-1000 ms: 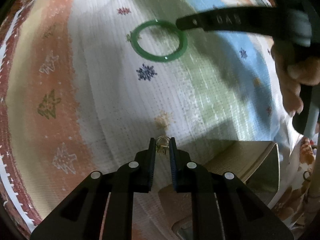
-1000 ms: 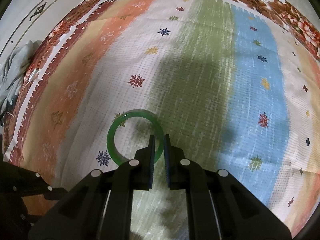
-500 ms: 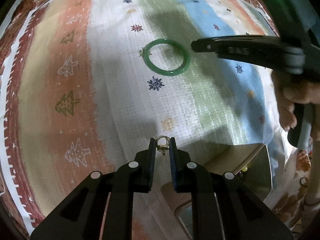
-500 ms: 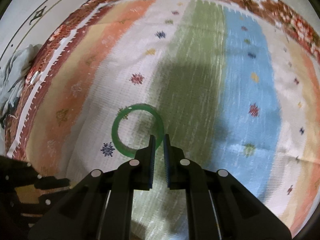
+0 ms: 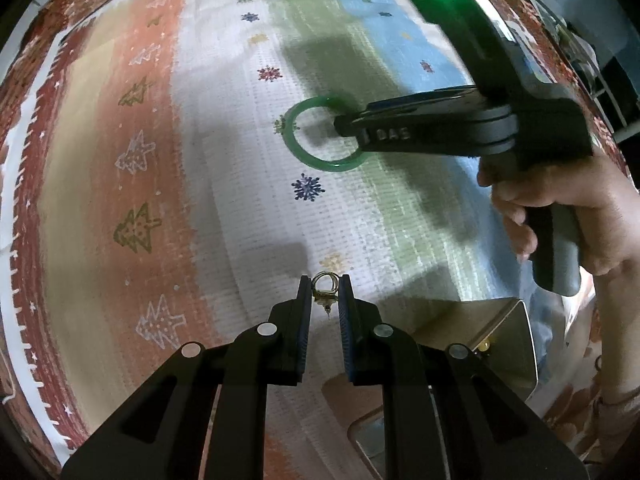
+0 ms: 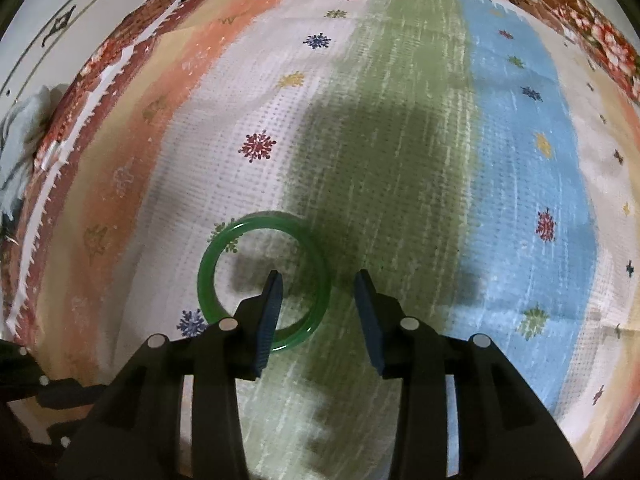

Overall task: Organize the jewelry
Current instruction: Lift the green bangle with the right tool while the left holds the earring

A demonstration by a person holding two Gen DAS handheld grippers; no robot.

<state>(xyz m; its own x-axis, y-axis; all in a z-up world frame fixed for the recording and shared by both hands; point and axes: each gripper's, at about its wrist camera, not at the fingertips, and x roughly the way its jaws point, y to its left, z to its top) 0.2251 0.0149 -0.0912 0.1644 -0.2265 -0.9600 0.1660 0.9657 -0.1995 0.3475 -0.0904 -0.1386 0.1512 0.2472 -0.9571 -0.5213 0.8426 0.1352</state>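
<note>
A small gold earring (image 5: 325, 289) is being pinched between the fingertips of the left gripper (image 5: 324, 292), its hook sticking up just past the tips and its lower part dangling in the narrow gap. It is being held above the striped cloth (image 5: 240, 208), with a wooden box (image 5: 500, 344) lying just to the right below the gripper. The right gripper (image 6: 318, 276) is being held with its fingers spread apart over a green bangle (image 6: 208, 280), which is lying flat on the cloth where the white and green stripes meet. The bangle's right rim is being straddled: one fingertip is inside the ring, the other outside it. Whether the bangle is being touched cannot be told.
</note>
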